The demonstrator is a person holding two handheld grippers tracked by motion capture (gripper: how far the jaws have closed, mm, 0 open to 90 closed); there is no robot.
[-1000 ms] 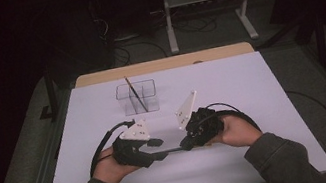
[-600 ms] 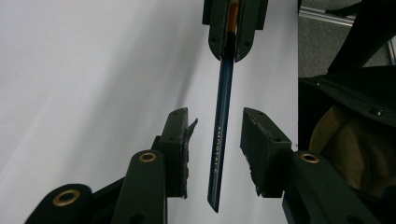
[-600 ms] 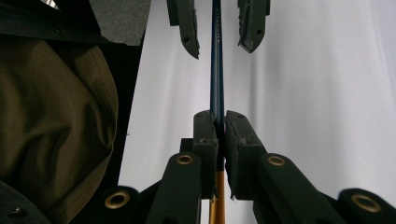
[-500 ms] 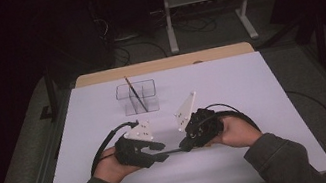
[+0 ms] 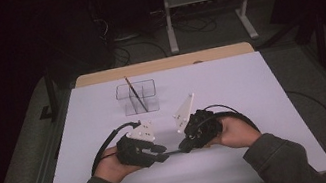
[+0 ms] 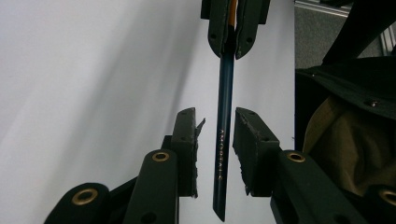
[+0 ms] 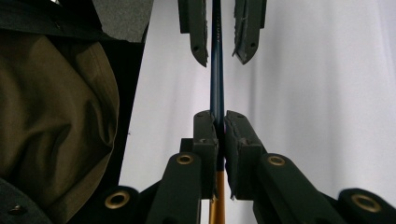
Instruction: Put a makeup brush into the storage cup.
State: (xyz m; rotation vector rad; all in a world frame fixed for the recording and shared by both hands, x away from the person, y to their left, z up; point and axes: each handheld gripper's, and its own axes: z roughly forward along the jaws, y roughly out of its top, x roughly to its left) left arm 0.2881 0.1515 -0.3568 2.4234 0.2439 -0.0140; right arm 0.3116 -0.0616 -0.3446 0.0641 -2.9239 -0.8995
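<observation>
dark floor and a tangle of cables surround a table (image 5: 261, 84) that is covered with a pale lilac sheet, seen from above. toward the far middle of the sheet a clear two-compartment holder (image 5: 137, 97) is stood, and one thin pencil (image 5: 135, 92) is leaned in it at a tilt. near the front edge the left gripper (image 5: 161, 154) and the right gripper (image 5: 184, 146) are held tip to tip by a person's hands, with olive sleeves coming in from below. a dark blue pencil (image 6: 223, 140) with small lettering along its barrel is spanned between them, just above the sheet. in the right gripper view the right gripper (image 7: 217, 122) is seen clamped tight on this blue pencil (image 7: 216, 74), whose orange end is visible behind the pads. in the left gripper view the left gripper (image 6: 214, 122) is set narrowly around the barrel; its jaws have just been closing, yet a slim gap is left on each side and the pads are not pressed on the pencil. a torn pad edge is noted on one left finger (image 6: 187, 140).
</observation>
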